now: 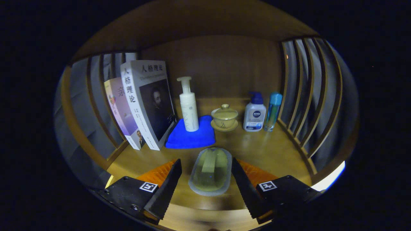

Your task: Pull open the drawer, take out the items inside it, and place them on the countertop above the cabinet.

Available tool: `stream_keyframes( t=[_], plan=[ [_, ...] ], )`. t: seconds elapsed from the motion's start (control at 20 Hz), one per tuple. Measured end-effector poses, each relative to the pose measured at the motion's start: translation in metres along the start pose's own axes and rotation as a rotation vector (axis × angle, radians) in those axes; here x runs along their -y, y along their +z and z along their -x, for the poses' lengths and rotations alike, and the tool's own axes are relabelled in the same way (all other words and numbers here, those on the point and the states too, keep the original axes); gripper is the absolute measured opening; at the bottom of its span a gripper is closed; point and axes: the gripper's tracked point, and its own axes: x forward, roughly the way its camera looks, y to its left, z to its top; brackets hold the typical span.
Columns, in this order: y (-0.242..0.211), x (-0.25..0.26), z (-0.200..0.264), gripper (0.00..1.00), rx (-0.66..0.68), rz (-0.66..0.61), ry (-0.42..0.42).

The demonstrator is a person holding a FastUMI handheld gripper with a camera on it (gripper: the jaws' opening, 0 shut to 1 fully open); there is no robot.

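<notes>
While claw (205, 179) gapes, dish (210, 175) points lengthwise ahead.

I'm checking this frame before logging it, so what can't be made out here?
- Soap box between the gripper fingers: a gap shows on each side; contents blurred behind the frosted lid.
- Blue cloth: its back is hidden by the white pump bottle on it.
- Rear book: cover mostly hidden by the front book.

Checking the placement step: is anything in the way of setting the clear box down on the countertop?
Nothing visible blocks it. The clear box lies between the open gripper's fingers, on bare countertop. The blue cloth with the pump bottle and the lidded cup stand beyond it.
</notes>
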Motion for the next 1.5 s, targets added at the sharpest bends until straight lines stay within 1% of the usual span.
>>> stream_keyframes(
  t=[0.15, 0.35, 0.5, 0.65, 0.75, 0.9, 1.2, 1.5],
  plan=[
    [0.010, -0.015, 0.039, 0.98, 0.111, 0.006, 0.045],
    [0.016, -0.024, 0.094, 0.98, 0.279, 0.027, 0.051],
    [0.013, -0.028, 0.130, 0.98, 0.344, 0.083, 0.036],
    [0.013, -0.029, 0.162, 0.99, 0.410, 0.099, 0.016],
    [0.005, -0.025, 0.182, 0.99, 0.450, 0.120, -0.011],
    [-0.016, -0.023, 0.210, 0.99, 0.476, 0.147, -0.044],
    [-0.064, -0.027, 0.246, 0.99, 0.484, 0.113, -0.081],
    [-0.117, -0.043, 0.255, 0.99, 0.453, 0.062, -0.074]
  ],
)
